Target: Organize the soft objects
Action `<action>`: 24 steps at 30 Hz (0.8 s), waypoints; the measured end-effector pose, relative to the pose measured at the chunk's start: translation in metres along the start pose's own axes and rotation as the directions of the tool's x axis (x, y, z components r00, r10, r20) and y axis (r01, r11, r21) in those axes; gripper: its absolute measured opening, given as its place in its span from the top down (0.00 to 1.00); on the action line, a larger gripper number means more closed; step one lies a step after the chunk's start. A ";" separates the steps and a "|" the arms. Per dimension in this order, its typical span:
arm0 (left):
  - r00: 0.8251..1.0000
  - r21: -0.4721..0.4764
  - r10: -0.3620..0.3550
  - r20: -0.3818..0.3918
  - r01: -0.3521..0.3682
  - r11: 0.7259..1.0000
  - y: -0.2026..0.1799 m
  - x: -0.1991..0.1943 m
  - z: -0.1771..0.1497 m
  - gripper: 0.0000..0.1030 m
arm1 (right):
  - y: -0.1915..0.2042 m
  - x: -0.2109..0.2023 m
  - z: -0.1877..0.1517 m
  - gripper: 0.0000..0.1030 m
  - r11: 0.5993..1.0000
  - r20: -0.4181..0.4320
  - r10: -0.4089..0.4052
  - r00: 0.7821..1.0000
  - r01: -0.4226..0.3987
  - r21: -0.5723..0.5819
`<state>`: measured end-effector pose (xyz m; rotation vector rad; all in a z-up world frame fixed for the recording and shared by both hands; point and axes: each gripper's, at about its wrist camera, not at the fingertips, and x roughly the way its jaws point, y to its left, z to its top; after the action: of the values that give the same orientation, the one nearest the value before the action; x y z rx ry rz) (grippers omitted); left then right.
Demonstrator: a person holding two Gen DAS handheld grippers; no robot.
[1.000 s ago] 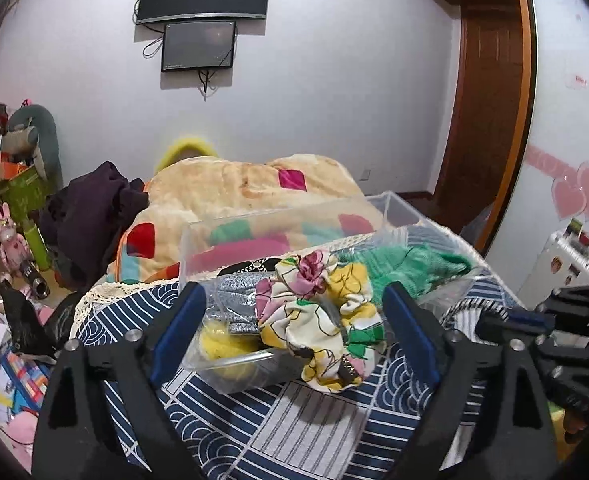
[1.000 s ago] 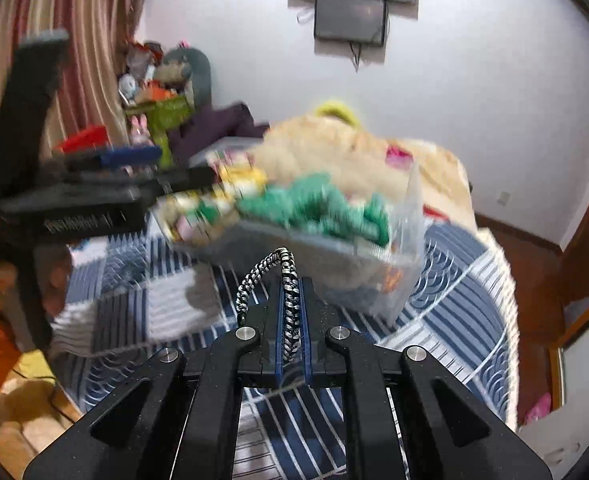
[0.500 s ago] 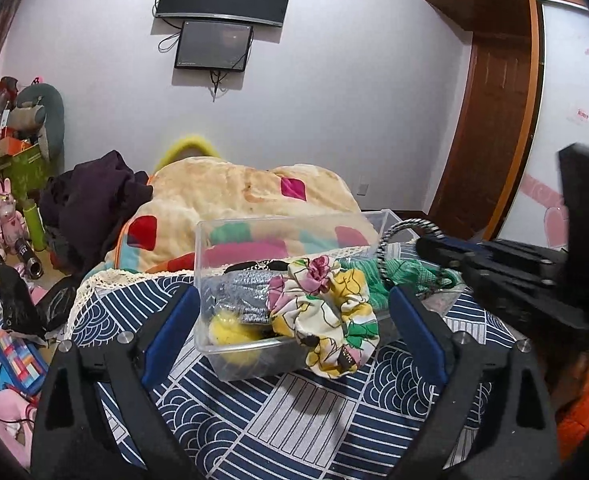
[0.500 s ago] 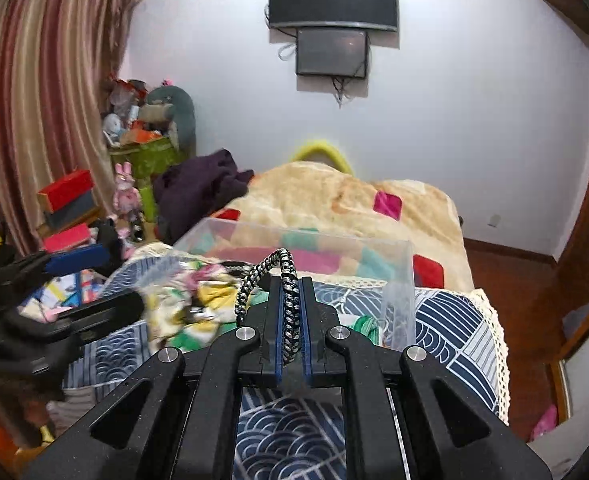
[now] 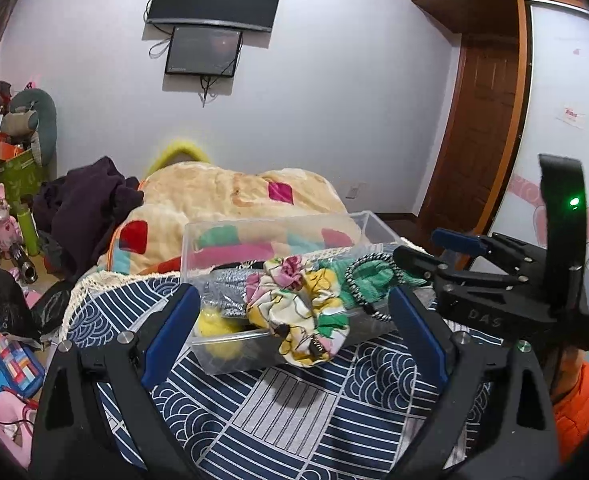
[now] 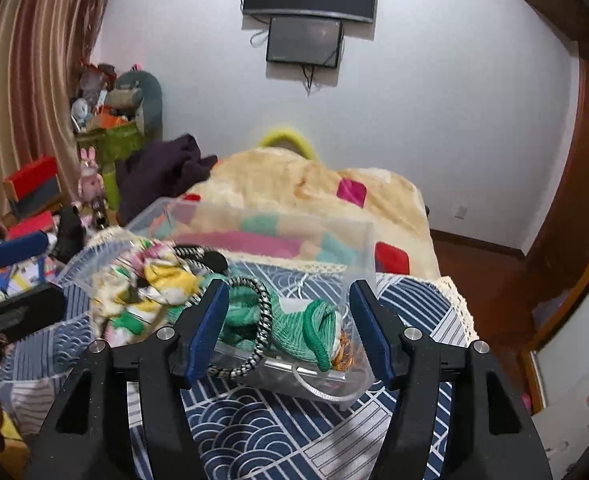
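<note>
**Box nearly filled; braided band at the rim**

A clear plastic box [image 5: 278, 236] is seen standing on a bench draped in a navy wave-patterned cloth [image 5: 294, 408]. Most soft items are already gathered in it: a floral scrunchie [image 5: 294, 308] spilling over the front wall, a green knitted piece [image 6: 294, 328], a grey fabric item [image 5: 226, 300] and a yellow fluffy item [image 5: 210, 326].

The right gripper [image 6: 290, 324] is held over the box with its jaws spread wide. A black-and-white braided band [image 6: 260, 328] is draped over the green piece beside the left jaw; whether it is touched by that jaw cannot be told, but it is not clamped. The left gripper [image 5: 290, 332] is poised in front of the box, jaws wide, with nothing between them.

The task is judged close to done. What appears left is the tucking in of the overhanging scrunchie and band. No further loose soft items are seen on the cloth, though parts of it are hidden.
</note>
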<state>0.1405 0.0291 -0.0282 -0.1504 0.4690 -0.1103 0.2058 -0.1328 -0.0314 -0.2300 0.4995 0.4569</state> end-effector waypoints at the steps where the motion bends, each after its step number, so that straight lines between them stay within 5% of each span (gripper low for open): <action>1: 1.000 0.005 0.001 0.008 -0.001 1.000 -0.002 -0.004 0.001 0.07 | -0.001 -0.010 0.002 0.43 1.000 0.020 0.007 1.000 -0.008 0.005; 11: 0.991 0.041 -0.001 0.137 -0.004 0.999 -0.021 -0.066 0.019 0.07 | 0.001 -0.083 0.002 0.31 0.996 0.174 0.077 0.982 -0.083 0.025; 13: 0.987 0.055 -0.002 0.160 -0.007 0.998 -0.026 -0.076 0.023 0.06 | -0.001 -0.098 0.001 0.16 0.995 0.210 0.078 0.975 -0.089 0.042; 18: 0.975 0.071 0.001 0.222 -0.017 0.997 -0.037 -0.106 0.025 0.00 | -0.001 -0.119 0.001 0.00 0.994 0.272 0.075 0.959 -0.095 0.061; 24: 0.969 0.080 0.016 0.245 -0.037 0.996 -0.044 -0.122 0.022 0.00 | -0.005 -0.125 -0.001 0.00 0.991 0.274 0.075 0.959 -0.102 0.085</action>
<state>0.0393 0.0051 0.0525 -0.0737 0.2192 -0.0840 0.1106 -0.1831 0.0318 -0.0487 0.2642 0.5408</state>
